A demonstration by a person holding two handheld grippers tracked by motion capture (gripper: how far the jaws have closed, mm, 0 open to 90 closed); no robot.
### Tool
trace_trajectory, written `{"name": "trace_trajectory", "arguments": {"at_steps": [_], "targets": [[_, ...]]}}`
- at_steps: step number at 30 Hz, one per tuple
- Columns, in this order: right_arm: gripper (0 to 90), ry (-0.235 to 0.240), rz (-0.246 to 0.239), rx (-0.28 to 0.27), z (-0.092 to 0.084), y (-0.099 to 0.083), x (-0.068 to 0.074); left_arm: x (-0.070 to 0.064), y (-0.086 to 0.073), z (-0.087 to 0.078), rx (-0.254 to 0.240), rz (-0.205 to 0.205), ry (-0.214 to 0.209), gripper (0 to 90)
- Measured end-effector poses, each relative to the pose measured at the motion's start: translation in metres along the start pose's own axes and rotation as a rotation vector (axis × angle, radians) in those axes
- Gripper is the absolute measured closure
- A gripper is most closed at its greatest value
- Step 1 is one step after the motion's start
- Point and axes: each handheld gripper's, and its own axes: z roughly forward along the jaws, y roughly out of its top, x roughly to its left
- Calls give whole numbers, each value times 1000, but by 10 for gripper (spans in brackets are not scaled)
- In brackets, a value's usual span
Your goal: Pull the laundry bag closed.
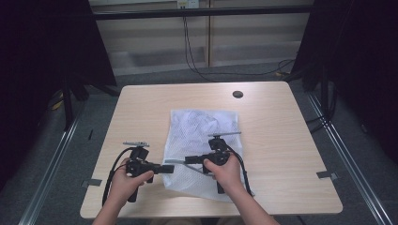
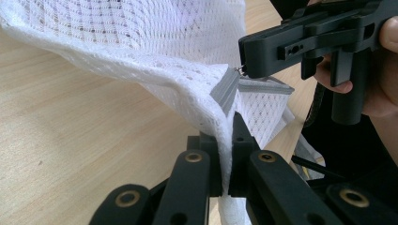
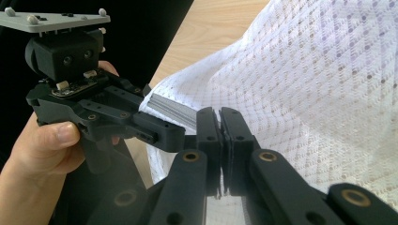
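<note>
1. Pale wood-grain rectangular table (image 1: 141, 108) spans the high view, with grey floor around it and dark curtains at 9 and 3 o'clock.
2. White mesh fabric bag (image 1: 199, 126) lies on the table just below its centre, its near-left edge lifted off the wood between the two grippers.
3. Black right gripper (image 1: 188, 161), held in the person's right hand (image 1: 228, 169), sits over the bag's 6 o'clock part and points toward 9 o'clock; in the right gripper view its jaws are pressed together on the mesh.
4. Black left gripper (image 1: 170, 168), in the left hand (image 1: 126, 180), sits at the bag's 8 o'clock edge and points toward 3 o'clock; its jaws are clamped on a fold of mesh (image 2: 225, 140).
5. Small dark round disc (image 1: 238, 94) lies near the table's 12 o'clock edge, well apart from the bag.
</note>
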Motion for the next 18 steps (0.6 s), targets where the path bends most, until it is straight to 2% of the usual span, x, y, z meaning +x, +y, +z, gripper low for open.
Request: {"name": "trace_trajectory", "arguments": {"at_steps": [9,14,18], "targets": [[872,8,6,3,-1,0,-1,0,0,1,-1,-8,-8,886],[872,6,4,2,-1,-1,0,0,0,0,-2,3,2,886],[872,-3,-1,-1,-2,-1,0,1,0,-2,-8,-7,7,886]]}}
